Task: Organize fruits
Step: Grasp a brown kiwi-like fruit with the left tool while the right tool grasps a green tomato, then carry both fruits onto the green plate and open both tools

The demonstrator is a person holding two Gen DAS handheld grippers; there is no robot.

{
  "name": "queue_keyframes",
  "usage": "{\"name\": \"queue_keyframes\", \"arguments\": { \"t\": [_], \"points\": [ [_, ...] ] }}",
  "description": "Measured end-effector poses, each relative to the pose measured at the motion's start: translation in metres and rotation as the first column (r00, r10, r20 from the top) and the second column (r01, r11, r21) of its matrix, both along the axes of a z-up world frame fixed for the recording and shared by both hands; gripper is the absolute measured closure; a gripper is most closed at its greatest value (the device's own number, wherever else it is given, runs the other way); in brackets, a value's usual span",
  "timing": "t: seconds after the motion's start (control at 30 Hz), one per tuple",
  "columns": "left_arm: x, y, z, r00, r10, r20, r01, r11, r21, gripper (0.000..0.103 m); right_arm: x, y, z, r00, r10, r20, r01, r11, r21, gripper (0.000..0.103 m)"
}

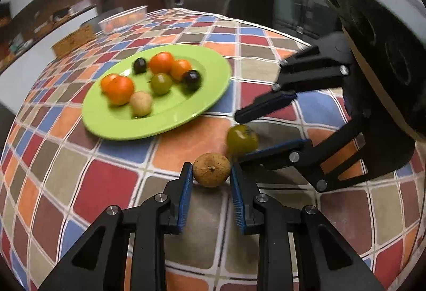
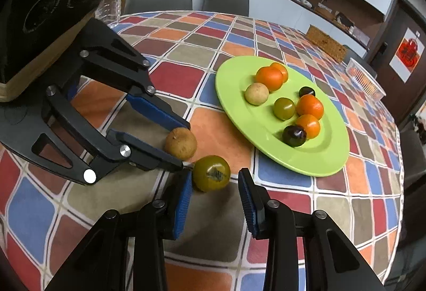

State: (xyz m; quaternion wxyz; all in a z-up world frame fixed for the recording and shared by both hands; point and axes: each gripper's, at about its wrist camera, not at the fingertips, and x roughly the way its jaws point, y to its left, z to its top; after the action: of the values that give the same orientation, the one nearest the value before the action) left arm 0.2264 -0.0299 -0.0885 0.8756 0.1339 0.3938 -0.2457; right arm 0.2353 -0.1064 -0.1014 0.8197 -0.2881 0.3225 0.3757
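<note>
Eight fruits already on green plate [image 2: 266, 136]: four orange, two dark, one green, one pale tan. Two left on tabletop [image 1: 80, 184], both short of plate.

Left claw [image 1: 211, 171]: narrow, pads bracketing brown fruit [image 1: 211, 169] on both sides, touching or nearly so; grip not confirmed, fruit seemingly resting on tabletop. From right wrist view, same brown fruit [image 2: 181, 143] between left claw tips, plate ahead and right of it.

Right claw [image 2: 215, 181]: wide, green fruit [image 2: 211, 173] between pads, against left pad, clear gap to right pad. Not gripped yet. From left wrist view, green fruit [image 1: 241, 139] just beyond and right of left claw, right claw [image 1: 241, 136] straddling it.

Both fruits just beside each other, claws crossing close, left claw's lower finger near right claw's left pad. Collision risk on closing or lift.

Estimate: mostly done. Remaining: close both claws, lift, carry to plate, release. Free space on plate at near rim, ahead and right of right claw.
</note>
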Motion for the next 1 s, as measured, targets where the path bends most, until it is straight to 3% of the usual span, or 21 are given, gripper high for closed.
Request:
{"name": "queue_keyframes", "arguments": {
  "t": [0.13,0.43,1.0],
  "points": [
    [0.001,0.007,0.002,0.998,0.061,-0.003,-0.061,0.998,-0.029,0.075,0.003,0.001,0.000,0.999,-0.011,-0.041,0.012,1.000,0.026,0.073],
    [-0.006,0.018,0.017,0.989,0.148,0.020,-0.146,0.986,-0.080,0.075,-0.002,-0.003,0.013,0.994,-0.090,-0.062,0.096,0.990,0.102,0.073],
    [-0.021,0.017,0.089,0.960,0.205,0.192,-0.178,0.973,-0.146,0.075,-0.017,-0.020,0.087,0.959,-0.282,0.040,0.262,0.928,0.266,0.073]
  ]
}}
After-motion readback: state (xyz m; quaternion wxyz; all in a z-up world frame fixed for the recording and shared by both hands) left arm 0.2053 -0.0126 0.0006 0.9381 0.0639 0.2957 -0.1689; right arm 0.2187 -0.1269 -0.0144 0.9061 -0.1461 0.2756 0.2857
